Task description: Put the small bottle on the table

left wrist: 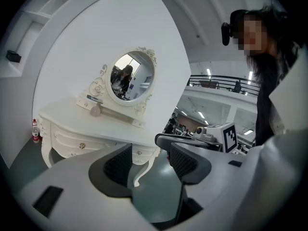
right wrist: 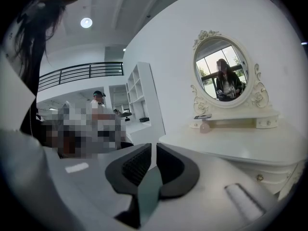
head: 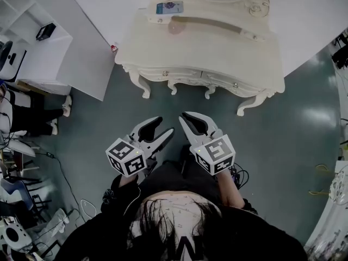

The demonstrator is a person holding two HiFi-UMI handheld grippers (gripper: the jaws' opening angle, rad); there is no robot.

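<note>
The small bottle, clear with a red cap, stands on the grey floor by the left end of the white dressing table. In the left gripper view the bottle shows beside the table's left leg. Both grippers hang over the floor in front of the table, well short of the bottle. My left gripper is open, with nothing between its pads. My right gripper has its pads drawn together to a thin slit and holds nothing.
An oval mirror stands at the back of the table, with a pink round thing and a blue flat thing below it. A white shelf unit and a seated person's legs are at the left. Cables lie on the floor.
</note>
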